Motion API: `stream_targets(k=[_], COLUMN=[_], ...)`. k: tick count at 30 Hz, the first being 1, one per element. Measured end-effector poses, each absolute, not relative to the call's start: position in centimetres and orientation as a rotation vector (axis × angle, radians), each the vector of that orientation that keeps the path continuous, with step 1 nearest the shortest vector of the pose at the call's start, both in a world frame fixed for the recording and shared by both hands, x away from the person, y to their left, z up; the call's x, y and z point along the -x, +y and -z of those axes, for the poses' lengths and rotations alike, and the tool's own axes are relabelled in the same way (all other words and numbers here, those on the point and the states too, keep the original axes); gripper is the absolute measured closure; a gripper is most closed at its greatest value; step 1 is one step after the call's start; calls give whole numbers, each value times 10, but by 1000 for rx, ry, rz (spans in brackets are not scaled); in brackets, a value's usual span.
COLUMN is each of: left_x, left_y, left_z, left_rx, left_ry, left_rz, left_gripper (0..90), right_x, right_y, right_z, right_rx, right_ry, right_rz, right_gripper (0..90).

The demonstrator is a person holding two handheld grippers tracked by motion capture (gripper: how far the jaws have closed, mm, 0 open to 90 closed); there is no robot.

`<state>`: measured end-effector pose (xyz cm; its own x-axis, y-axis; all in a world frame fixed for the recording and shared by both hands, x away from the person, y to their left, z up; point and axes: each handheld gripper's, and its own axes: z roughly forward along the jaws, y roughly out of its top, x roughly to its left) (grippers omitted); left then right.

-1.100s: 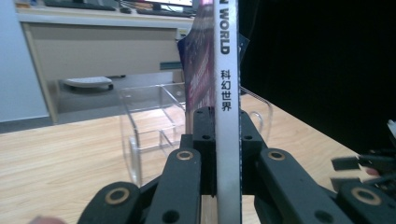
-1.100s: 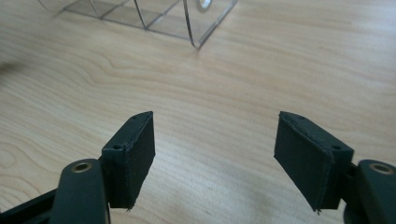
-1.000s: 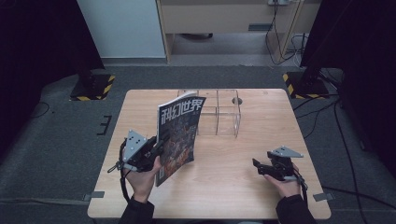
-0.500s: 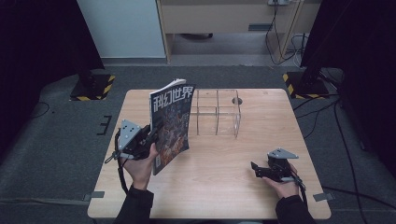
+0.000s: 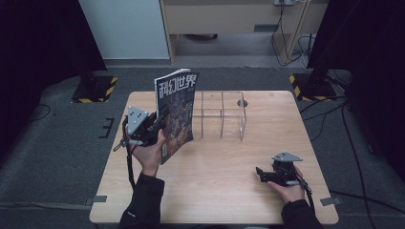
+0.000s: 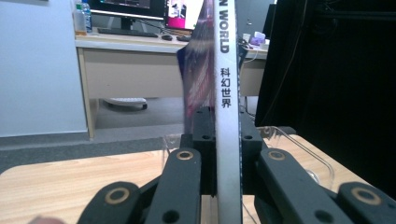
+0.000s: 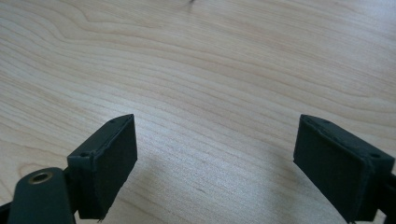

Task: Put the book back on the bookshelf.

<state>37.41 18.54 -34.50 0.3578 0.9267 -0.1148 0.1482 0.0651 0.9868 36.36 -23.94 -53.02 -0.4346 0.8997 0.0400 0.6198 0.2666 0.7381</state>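
Left hand-held gripper is clamped on the spine of the magazine, holding it upright above the surface's left side, just left of the clear organizer. Looks like the carry step; next it needs lining up with a slot. Right hand-held gripper rests near right, its jaws have just been opening with nothing between them. Left gripper view shows the spine lettering, high view the cover

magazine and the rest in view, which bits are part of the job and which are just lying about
In the job:
- magazine, held upright off the table
- left gripper, shut on its spine
- clear divided rack, just behind it
- right gripper, jaws just opened, nothing between them

Lying about:
- wooden table
- yellow-black striped stand bases on the floor
- desk at the back
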Motion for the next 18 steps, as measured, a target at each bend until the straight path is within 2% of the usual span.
stream_targets(k=[18], left_x=[-395], left_y=[176], left_z=[340], left_rx=[-1354], left_ry=[1095], left_rz=[-750], left_gripper=[825], right_x=[-365], right_y=[-238], right_z=[533], right_rx=[-1362], right_ry=[2170], right_rz=[-966], right_gripper=[135])
